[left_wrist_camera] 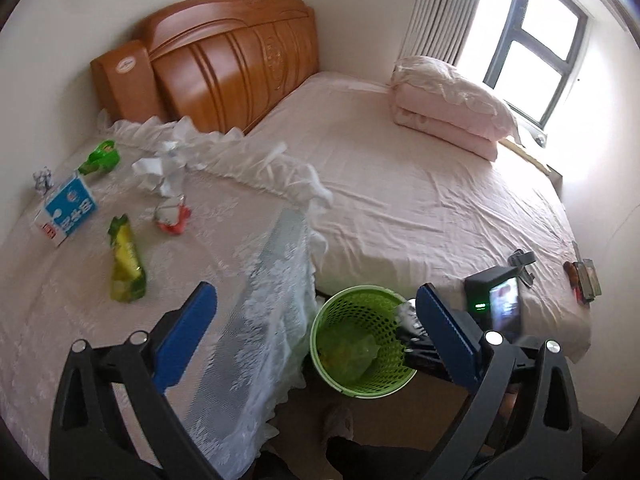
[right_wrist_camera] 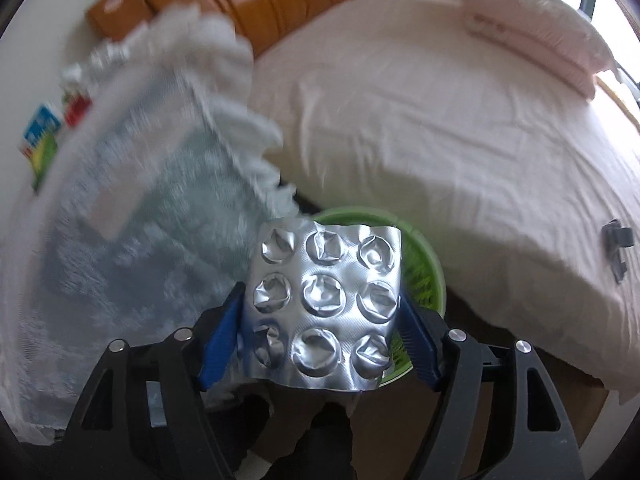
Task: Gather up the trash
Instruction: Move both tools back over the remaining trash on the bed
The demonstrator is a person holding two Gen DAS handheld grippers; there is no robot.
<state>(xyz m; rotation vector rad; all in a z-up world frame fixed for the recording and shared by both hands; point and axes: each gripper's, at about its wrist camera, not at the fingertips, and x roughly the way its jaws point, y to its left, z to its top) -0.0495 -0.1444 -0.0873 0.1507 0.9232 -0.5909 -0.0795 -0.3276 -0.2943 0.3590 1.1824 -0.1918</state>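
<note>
A crumpled silver blister pack (right_wrist_camera: 324, 300) spans my right gripper (right_wrist_camera: 320, 296), its side edges touching both blue pads. It hangs over the green mesh bin (right_wrist_camera: 434, 264). The bin (left_wrist_camera: 320, 344) stands on the floor between the lace-covered table (left_wrist_camera: 224, 264) and the bed, with a green wrapper inside. My left gripper (left_wrist_camera: 316, 290) is wide open and holds nothing, high above the table edge and bin. On the table lie a yellow-green wrapper (left_wrist_camera: 126, 264), a blue-white carton (left_wrist_camera: 70, 208), a red-white wrapper (left_wrist_camera: 172, 216), crumpled white paper (left_wrist_camera: 160, 168) and a green packet (left_wrist_camera: 100, 158).
The pink bed (left_wrist_camera: 420, 200) fills the right side, with a folded quilt and pillow (left_wrist_camera: 448, 116) near the window. A wooden headboard (left_wrist_camera: 224, 64) stands behind. A grey clip (left_wrist_camera: 522, 262) and small items (left_wrist_camera: 584, 280) lie on the bed. A person's foot (left_wrist_camera: 338, 424) is on the floor.
</note>
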